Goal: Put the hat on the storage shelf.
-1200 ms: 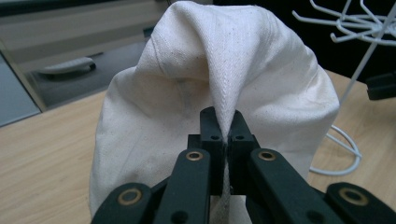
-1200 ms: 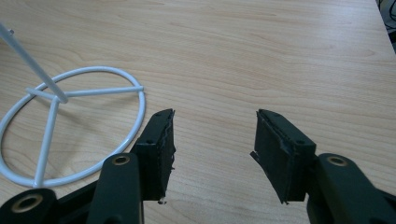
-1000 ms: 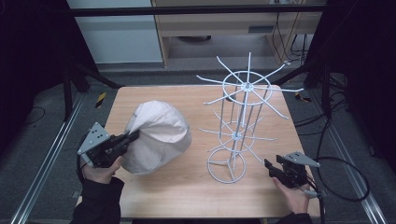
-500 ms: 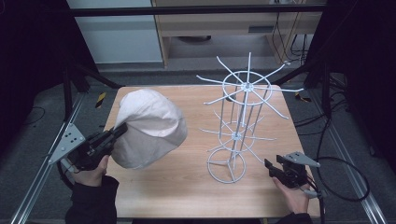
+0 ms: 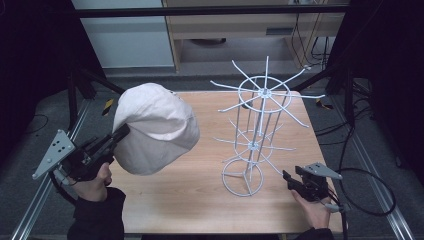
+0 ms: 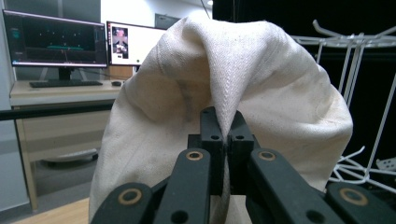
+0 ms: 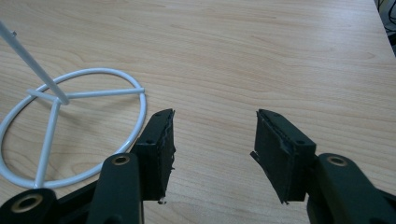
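Note:
A cream cloth cap [image 5: 155, 127] hangs lifted over the left half of the wooden table [image 5: 200, 200]. My left gripper [image 5: 120, 134] is shut on its edge, and in the left gripper view the cap's fabric [image 6: 243, 93] is pinched between the two jaws of that gripper [image 6: 225, 128]. A white wire rack [image 5: 257, 125] with spoke arms stands right of the cap. My right gripper [image 5: 288, 179] rests low near the table's front right, open, just right of the rack's ring base [image 7: 70, 135]. Nothing lies between the right gripper's [image 7: 214, 140] jaws.
The rack's upper spokes [image 5: 270, 92] spread wide above the table's right half. A desk with monitors [image 6: 56, 42] stands beyond the table in the left gripper view. A black cable [image 5: 370, 190] loops on the floor at the right. Metal rails [image 5: 30, 210] flank the table.
My left gripper has pulled back to the left and raised the cap off the table, tilting it upward. The right gripper has stayed in place.

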Demonstrator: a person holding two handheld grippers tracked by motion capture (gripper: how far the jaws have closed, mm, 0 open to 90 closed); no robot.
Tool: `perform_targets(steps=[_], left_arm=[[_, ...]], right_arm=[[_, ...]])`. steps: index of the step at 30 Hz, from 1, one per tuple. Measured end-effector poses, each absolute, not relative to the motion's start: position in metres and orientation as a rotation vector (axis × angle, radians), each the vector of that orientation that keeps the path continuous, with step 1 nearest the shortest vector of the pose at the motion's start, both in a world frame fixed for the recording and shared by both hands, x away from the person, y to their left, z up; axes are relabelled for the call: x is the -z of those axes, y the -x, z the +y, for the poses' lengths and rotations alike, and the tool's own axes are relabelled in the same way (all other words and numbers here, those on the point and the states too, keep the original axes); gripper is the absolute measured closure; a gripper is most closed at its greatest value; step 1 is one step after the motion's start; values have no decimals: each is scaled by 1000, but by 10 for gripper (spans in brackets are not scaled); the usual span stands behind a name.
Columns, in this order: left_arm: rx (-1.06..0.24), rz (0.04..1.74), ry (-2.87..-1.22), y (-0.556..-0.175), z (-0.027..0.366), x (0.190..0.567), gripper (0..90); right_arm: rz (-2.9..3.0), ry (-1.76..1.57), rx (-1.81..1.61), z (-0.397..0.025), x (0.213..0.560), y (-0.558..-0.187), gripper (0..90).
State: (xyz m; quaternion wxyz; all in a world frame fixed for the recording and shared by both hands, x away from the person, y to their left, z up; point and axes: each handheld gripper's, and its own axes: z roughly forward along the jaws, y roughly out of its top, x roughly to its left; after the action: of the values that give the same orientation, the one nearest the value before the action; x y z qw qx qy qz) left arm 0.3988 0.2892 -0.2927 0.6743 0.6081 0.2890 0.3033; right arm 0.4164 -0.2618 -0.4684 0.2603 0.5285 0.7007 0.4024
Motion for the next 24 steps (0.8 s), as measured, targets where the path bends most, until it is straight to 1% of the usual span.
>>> perform_targets(steps=[12, 23, 24], left_arm=[[-664, 599, -1235, -392, 294, 274, 881], [-689, 523, -1147, -382, 291, 253, 881], [-673, 521, -1134, -381, 290, 251, 881]], right_arm=[[1899, -1430, -1088, -262, 469, -416, 476], [1895, -1422, -1087, -263, 469, -417, 476], [1894, -1421, -1087, -263, 469, -417, 476]])
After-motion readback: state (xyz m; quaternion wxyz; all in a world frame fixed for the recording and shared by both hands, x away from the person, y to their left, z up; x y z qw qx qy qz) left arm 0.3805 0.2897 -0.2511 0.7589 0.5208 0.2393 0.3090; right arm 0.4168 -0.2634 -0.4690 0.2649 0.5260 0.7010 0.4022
